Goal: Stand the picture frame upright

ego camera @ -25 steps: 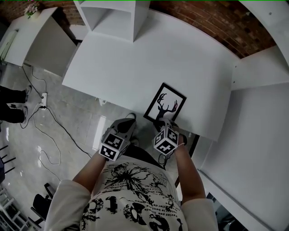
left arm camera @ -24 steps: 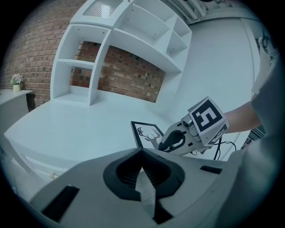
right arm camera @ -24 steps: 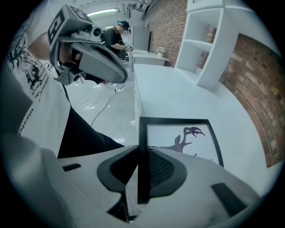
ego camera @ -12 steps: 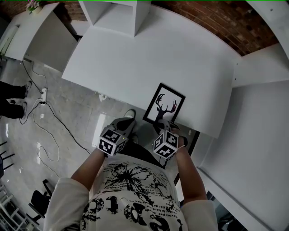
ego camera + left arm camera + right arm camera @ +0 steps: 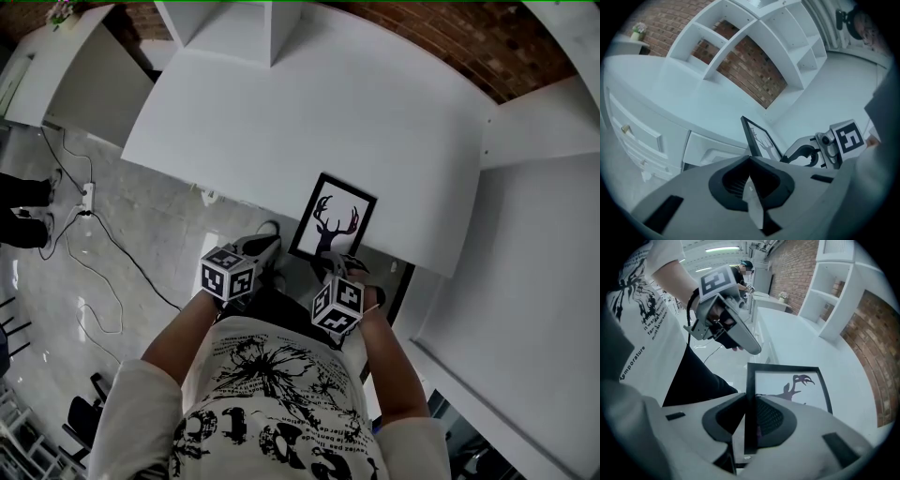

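The black picture frame (image 5: 333, 217) with a deer print sits at the front edge of the white table (image 5: 281, 122), its near end reaching out past that edge. My right gripper (image 5: 343, 262) is shut on the frame's near black border. In the right gripper view the frame (image 5: 787, 390) runs away from the right gripper (image 5: 750, 401), with one border clamped between the pads. My left gripper (image 5: 270, 242) hovers to the left of the frame, off the table, shut and empty. The left gripper view shows the frame (image 5: 759, 140) tilted beyond the left gripper (image 5: 750, 161).
White shelving (image 5: 234, 28) stands at the table's back against a brick wall (image 5: 441, 37). A second white surface (image 5: 525, 262) adjoins at the right. Drawers (image 5: 637, 136) sit under the tabletop. Cables and a power strip (image 5: 86, 199) lie on the floor at the left.
The frame has come toward me in the right gripper and now overhangs the front edge more. The left gripper has rolled and sunk a little beside it.
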A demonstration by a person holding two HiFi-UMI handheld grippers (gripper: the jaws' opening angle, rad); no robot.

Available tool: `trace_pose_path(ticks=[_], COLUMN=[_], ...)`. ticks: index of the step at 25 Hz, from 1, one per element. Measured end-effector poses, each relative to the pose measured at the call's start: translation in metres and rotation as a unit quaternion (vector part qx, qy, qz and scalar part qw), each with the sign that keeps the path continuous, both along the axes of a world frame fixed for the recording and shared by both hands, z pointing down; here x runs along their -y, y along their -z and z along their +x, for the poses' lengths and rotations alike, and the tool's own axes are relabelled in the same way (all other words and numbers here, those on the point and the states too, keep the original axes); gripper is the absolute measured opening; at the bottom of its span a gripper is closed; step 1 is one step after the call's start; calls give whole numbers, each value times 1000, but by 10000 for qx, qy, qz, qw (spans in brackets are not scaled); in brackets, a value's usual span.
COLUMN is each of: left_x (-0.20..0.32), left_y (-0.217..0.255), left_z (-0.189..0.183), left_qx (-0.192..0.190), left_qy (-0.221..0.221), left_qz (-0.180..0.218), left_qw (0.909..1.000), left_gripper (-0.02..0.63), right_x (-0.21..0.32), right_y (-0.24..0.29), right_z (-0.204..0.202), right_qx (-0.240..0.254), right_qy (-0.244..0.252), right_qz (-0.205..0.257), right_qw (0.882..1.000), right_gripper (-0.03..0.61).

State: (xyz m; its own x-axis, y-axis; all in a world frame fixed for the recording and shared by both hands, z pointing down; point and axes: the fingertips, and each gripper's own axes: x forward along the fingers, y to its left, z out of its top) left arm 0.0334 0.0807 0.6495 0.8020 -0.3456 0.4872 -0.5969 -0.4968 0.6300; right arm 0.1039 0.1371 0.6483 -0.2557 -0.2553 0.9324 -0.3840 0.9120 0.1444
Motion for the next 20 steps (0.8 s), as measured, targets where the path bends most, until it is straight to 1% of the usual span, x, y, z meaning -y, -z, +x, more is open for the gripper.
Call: trace_pose_path(ticks=[4, 5, 7, 8, 9, 10, 11, 12, 13, 15, 18, 20], left_x=[6, 6, 2, -1, -2, -2, 1, 5, 10, 12, 6, 5], left_y=[-8, -8, -5, -3, -1, 1, 3, 6, 8, 8, 7, 6], left_z=[6, 9, 16, 20, 24, 27, 29, 31, 32, 37, 47, 53], left_qx=[-352, -450, -686, -813, -942, -1082, -1236, -1394, -1546, -1851, -2255, -2399], left_qy=[257, 234, 29, -100, -195, -234, -216, -152, -74, -42, -245, -326], left_qz=[-551, -648, -753, -781, -814, -858, -913, -978, -1067, -1396, -1922, -2127], left_qw=[9975, 9966, 9948, 9936, 9920, 9901, 9879, 9853, 9822, 9727, 9548, 9467], left_gripper=[14, 14, 20, 47, 91, 110, 119, 148, 173, 215, 229, 229], right_x=[-8, -11, -18, -22, -25, -27, -28, -29, -30, -31, -33, -33], right_y=[0, 0, 0, 0, 0, 0, 0, 0, 0, 0, 0, 0], right_z=[0, -1, -3, -3, -4, -4, -4, -5, -5, -5, -4, -4], right_qx=[-52, -65, -93, -114, -135, -151, -160, -168, -177, -202, -255, -282], right_qy=[130, 163, 226, 259, 289, 311, 324, 331, 339, 364, 428, 465], right_qz=[-5, -3, -3, -3, -3, -2, 0, 5, 12, 26, 46, 55], right_qw=[9999, 9998, 9997, 9996, 9995, 9994, 9993, 9993, 9993, 9991, 9987, 9985], right_gripper=[72, 74, 72, 74, 74, 74, 72, 74, 72, 72, 72, 72])
